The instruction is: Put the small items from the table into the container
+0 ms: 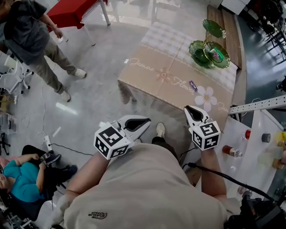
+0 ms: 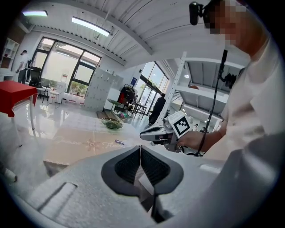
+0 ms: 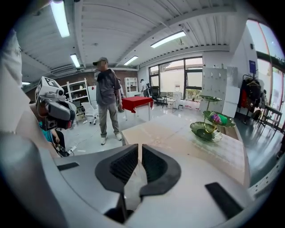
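Observation:
A table (image 1: 157, 87) with a beige flowered cloth stands ahead of me. On it lies one small purple-wrapped item (image 1: 193, 86), also in the left gripper view (image 2: 119, 142). At the table's far right stands a green tiered glass dish (image 1: 209, 50) with colourful pieces on its upper tier (image 3: 217, 118). Both grippers hang in the air short of the table's near edge. My left gripper (image 1: 146, 121) is shut and empty, its jaws meeting (image 2: 140, 149). My right gripper (image 1: 191, 109) holds nothing, with only a narrow gap between its jaws (image 3: 140, 149).
A person (image 1: 31, 36) stands on the floor at the far left near a red table (image 1: 71, 11). Another person (image 1: 18, 183) sits low at the left. A white shelf (image 1: 257, 134) with bottles stands close on the right. A cable (image 1: 67, 147) lies on the floor.

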A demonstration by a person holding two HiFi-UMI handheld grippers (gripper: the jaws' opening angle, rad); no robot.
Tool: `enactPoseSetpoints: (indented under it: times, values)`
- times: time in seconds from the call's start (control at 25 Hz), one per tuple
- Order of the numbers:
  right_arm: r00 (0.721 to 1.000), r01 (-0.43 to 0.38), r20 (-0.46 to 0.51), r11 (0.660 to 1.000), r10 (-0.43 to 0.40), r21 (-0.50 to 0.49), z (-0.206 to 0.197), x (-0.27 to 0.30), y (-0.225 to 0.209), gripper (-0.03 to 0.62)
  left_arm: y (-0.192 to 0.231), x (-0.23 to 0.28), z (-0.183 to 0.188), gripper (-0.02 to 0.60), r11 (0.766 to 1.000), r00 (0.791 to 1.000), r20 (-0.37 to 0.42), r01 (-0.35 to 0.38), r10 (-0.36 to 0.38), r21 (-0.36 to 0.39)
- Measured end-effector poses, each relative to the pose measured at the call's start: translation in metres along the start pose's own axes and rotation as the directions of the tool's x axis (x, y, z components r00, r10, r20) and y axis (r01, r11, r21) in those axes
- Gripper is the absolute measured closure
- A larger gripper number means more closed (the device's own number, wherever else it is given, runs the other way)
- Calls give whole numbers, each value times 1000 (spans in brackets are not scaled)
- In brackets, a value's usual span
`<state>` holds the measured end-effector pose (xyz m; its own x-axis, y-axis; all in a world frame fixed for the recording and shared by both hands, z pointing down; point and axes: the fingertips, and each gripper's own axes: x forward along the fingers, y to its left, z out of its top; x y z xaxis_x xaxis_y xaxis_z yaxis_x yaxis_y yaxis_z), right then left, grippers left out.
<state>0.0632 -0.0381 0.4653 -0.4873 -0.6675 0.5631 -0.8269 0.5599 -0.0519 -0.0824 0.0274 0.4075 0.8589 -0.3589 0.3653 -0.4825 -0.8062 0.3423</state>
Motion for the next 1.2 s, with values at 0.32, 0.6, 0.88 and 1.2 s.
enactPoseSetpoints:
  times: [0.32, 0.6, 0.88, 1.2]
  values:
    - [1000, -16, -3, 1000, 16, -8, -16, -15, 54, 556, -14, -22, -20, 572, 999, 999, -12, 38, -38, 9]
    - [1000, -13, -2, 1000, 13, -4, -27, -23, 85, 556, -21, -37, -33, 572, 998, 998, -19, 56, -55, 25]
    - [1000, -10, 0, 1000, 10, -1, -33, -26, 102, 556, -25, -48, -43, 572, 998, 998, -20, 60, -59, 37]
    - [1000, -7, -5, 1000, 7, -9, -41, -29, 105, 556, -28, -50, -52, 574, 998, 998, -28, 53, -52, 28]
